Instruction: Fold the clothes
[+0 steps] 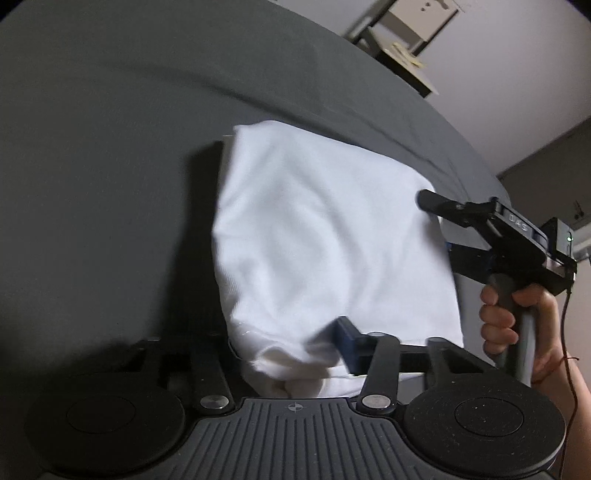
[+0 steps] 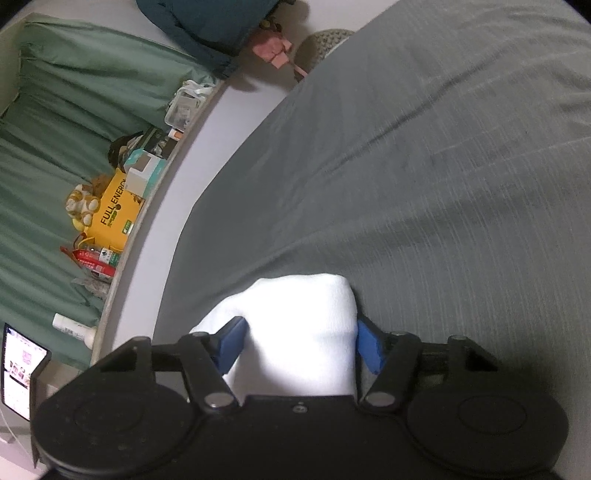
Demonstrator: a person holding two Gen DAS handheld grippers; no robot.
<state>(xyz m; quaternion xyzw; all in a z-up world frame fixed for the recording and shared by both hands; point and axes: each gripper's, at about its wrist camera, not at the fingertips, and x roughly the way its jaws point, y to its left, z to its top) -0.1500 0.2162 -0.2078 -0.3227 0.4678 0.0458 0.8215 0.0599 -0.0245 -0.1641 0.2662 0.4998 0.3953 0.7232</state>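
Note:
A folded white garment [image 1: 317,229] lies on the grey bedsheet [image 1: 110,147]. Its near edge bunches up between the jaws of my left gripper [image 1: 288,347]; the right blue pad [image 1: 349,345] presses into the cloth, while the left pad is hidden behind it. In the left wrist view my right gripper [image 1: 439,229] grips the garment's right edge, held by a hand [image 1: 517,317]. The right wrist view shows the white garment [image 2: 303,325] filling the gap of the right gripper [image 2: 299,336], both blue pads [image 2: 232,341] against it.
The grey bedsheet [image 2: 406,166] stretches far and right. A ledge along a green curtain [image 2: 74,129] holds a yellow box [image 2: 114,212], small boxes and bottles. A lit phone screen [image 2: 22,369] stands at the lower left. A pale cabinet [image 1: 406,26] stands beyond the bed.

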